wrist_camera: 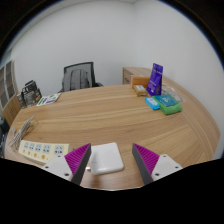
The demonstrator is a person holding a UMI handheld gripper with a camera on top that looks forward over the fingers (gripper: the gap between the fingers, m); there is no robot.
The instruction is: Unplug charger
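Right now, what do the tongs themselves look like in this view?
The tongs show as two pale grey, wedge-shaped fingers that taper toward their tips. Each carries a magenta pad on its inner face, with a fine dotted or ribbed texture. No cables, printed markings, hand or sleeve show in this view.

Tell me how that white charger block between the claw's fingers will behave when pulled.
The white charger block looks rigid and boxy, so it probably won't flex. Its smooth shell may slip against the pads. The open claw straddles it, not yet pressing.
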